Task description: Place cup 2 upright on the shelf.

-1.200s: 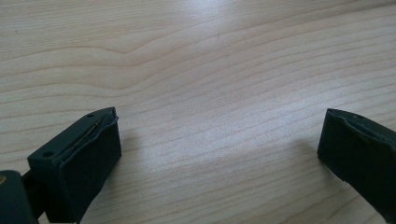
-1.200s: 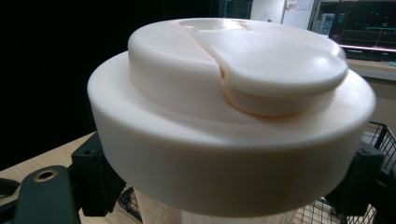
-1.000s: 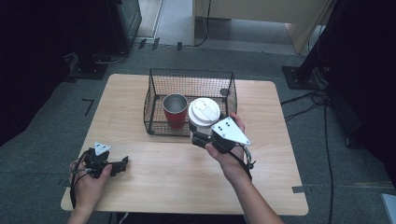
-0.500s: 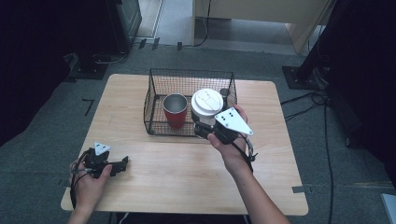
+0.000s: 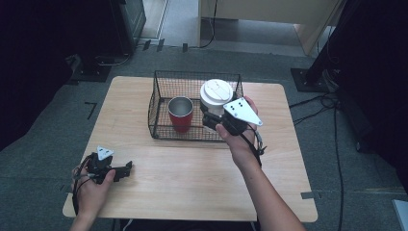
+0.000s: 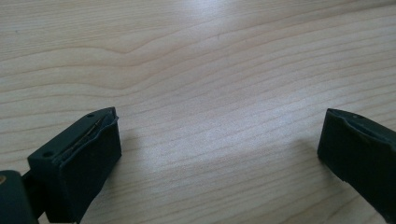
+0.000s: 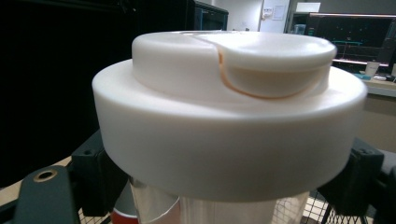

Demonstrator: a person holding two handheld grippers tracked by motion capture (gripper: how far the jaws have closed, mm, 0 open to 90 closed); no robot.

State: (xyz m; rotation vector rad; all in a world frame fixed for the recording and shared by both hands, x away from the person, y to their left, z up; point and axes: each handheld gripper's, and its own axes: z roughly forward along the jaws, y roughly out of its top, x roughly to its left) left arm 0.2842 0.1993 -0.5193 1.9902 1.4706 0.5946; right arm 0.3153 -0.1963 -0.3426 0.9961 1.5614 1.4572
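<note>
A wooden surface (image 5: 192, 178) carries a black wire basket (image 5: 161, 103) set near its far edge, about midway along it. Inside the basket, toward its left side, a red cup (image 5: 181, 114) stands upright with its mouth open. The right gripper (image 5: 210, 117), held in the person's right hand (image 5: 235, 139), has its fingers (image 7: 95, 172) clamped on a clear tumbler with a white lid (image 5: 216, 94), gripping just under the lid. The tumbler is upright and raised over the right half of the basket, beside the red cup. The left gripper (image 5: 126, 168) rests near the near left corner of the surface, its fingers (image 6: 86, 154) spread wide with only bare wood between them.
</note>
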